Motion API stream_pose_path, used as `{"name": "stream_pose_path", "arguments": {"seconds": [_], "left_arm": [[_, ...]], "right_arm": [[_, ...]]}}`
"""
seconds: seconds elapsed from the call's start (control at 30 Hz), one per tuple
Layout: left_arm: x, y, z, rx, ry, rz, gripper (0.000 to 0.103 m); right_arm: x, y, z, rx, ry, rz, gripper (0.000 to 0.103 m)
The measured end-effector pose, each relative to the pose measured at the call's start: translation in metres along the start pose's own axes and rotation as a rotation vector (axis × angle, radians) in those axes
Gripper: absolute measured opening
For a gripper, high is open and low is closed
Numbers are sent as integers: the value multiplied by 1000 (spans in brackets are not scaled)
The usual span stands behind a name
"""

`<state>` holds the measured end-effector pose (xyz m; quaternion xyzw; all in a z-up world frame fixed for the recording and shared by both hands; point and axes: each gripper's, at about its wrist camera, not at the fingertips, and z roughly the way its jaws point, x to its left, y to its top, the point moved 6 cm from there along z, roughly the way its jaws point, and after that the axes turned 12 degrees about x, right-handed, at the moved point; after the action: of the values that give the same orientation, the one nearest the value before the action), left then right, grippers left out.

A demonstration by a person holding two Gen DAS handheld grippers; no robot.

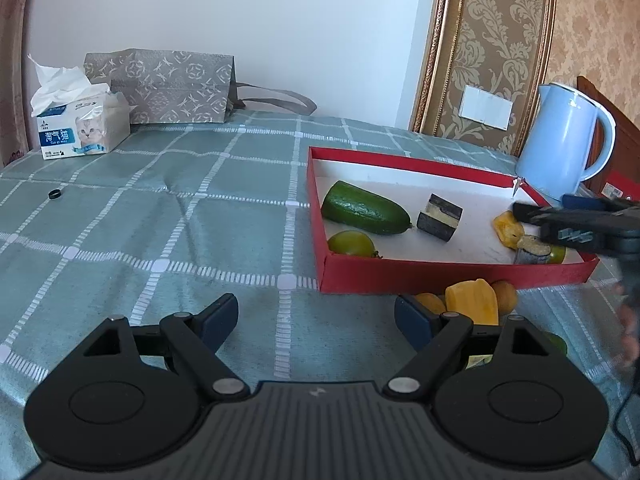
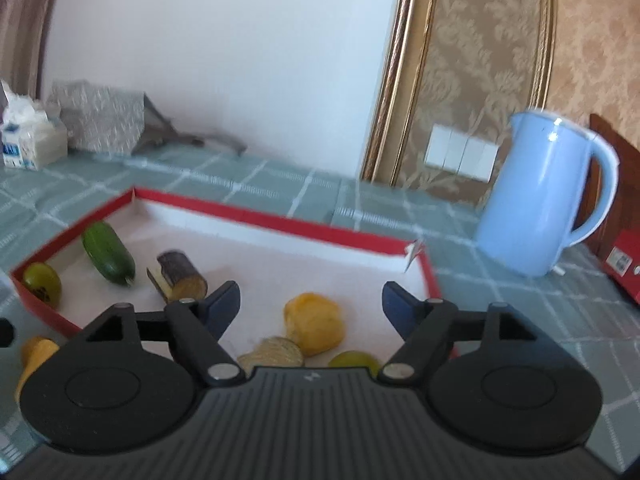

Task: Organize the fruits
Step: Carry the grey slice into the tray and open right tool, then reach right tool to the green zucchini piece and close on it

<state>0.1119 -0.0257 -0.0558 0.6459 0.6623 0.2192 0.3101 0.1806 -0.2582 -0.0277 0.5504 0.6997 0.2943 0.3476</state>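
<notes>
A: Where do the fruits lie, taking the red tray [image 1: 440, 276] as the mark?

B: Inside it, by its left wall, lie a green cucumber [image 1: 366, 209] and a green round fruit [image 1: 351, 243] at the near left corner. Toward the middle stands a dark cut stub [image 1: 439, 217]. At the right end sit a yellow piece [image 2: 314, 322], a second cut stub [image 2: 272, 354] and another green fruit [image 2: 354, 359], close together.

A: And outside the tray?

B: Just in front of its near wall, on the checked cloth [image 1: 160, 220], lie several yellow pieces [image 1: 472, 300].

A: The grippers?

B: The left gripper [image 1: 314, 318] hangs over the cloth in front of the tray, jaws spread wide with nothing between them. The right gripper [image 2: 311, 305] is over the tray's right end, jaws apart; the yellow piece lies in the gap below, untouched by the pads.

A: Beyond the tray?

B: A blue kettle [image 1: 560, 140] stands behind its far right corner; a tissue box [image 1: 78, 132] and a grey bag [image 1: 172, 88] are far to its left.
</notes>
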Motion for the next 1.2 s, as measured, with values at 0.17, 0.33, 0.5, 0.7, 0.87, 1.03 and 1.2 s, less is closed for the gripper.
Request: {"name": "stream_pose_path", "arguments": {"seconds": [0.17, 0.33, 0.5, 0.7, 0.87, 1.03, 1.2], "left_arm": [[-1, -1, 0, 4, -7, 1, 86], [-9, -3, -3, -4, -37, 33, 86], [-19, -6, -6, -17, -61, 70, 86], [-33, -9, -9, -34, -93, 120, 86], [-39, -10, -10, -30, -128, 130, 86], [-40, -10, -11, -37, -147, 124, 86], [-45, -12, -10, -37, -150, 125, 86]], "right_arm": [[-21, -12, -33, -38, 56, 45, 76], [-34, -37, -36, -8, 85, 99, 76], [-42, -48, -31, 42, 173, 183, 76], [-33, -55, -33, 62, 182, 161, 87], [-35, -57, -34, 66, 197, 178, 87], [-32, -57, -35, 72, 198, 166, 87], [-30, -59, -40, 59, 191, 151, 87]]}}
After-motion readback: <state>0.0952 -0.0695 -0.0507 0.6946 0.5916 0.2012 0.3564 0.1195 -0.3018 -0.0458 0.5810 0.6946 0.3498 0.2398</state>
